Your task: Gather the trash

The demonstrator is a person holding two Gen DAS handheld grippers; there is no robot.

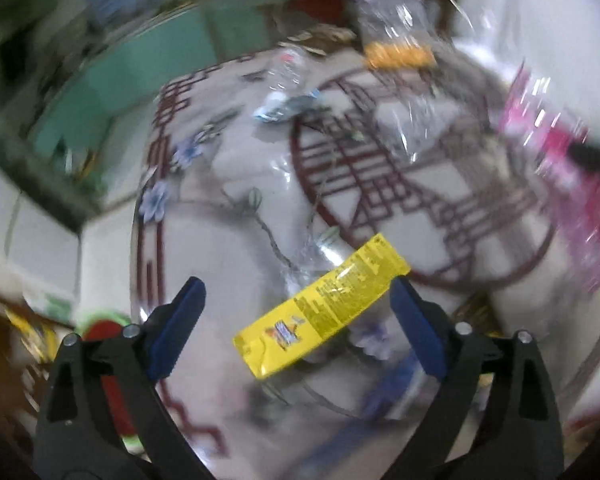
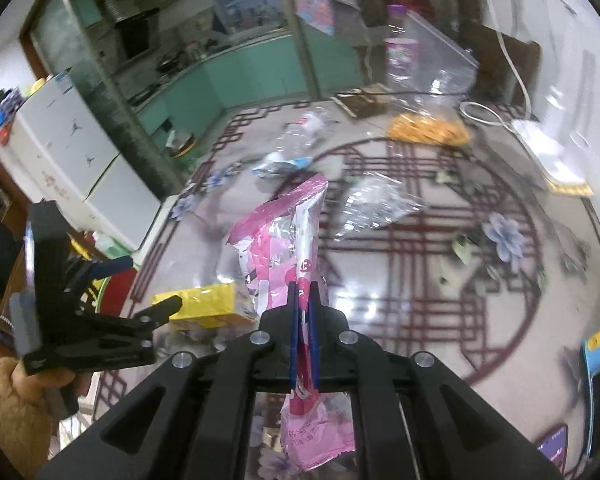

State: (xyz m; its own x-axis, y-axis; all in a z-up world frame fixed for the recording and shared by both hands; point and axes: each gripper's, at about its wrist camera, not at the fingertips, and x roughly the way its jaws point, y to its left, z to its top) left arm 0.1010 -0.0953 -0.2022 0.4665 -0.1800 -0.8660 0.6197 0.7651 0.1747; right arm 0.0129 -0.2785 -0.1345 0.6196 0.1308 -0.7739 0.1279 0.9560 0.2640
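Pink wrapper [image 2: 284,240], one, is pinched tight in the right claw [image 2: 304,292] above the round table [image 2: 540,320], while the left claw [image 1: 296,300] gapes wide with nothing in it over one yellow wrapper [image 1: 320,308] near the table's left edge, and one clear bottle [image 2: 300,132] lies at the far edge.

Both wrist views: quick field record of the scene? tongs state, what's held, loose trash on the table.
surface: round glass table over a red lattice pattern
left tongs: open, around the yellow wrapper, not closed on it
right tongs: shut on the pink snack bag, held upright
loose trash: crushed clear bottle, blue-white wrapper, clear plastic bag, orange packet
blur: heavy in left view
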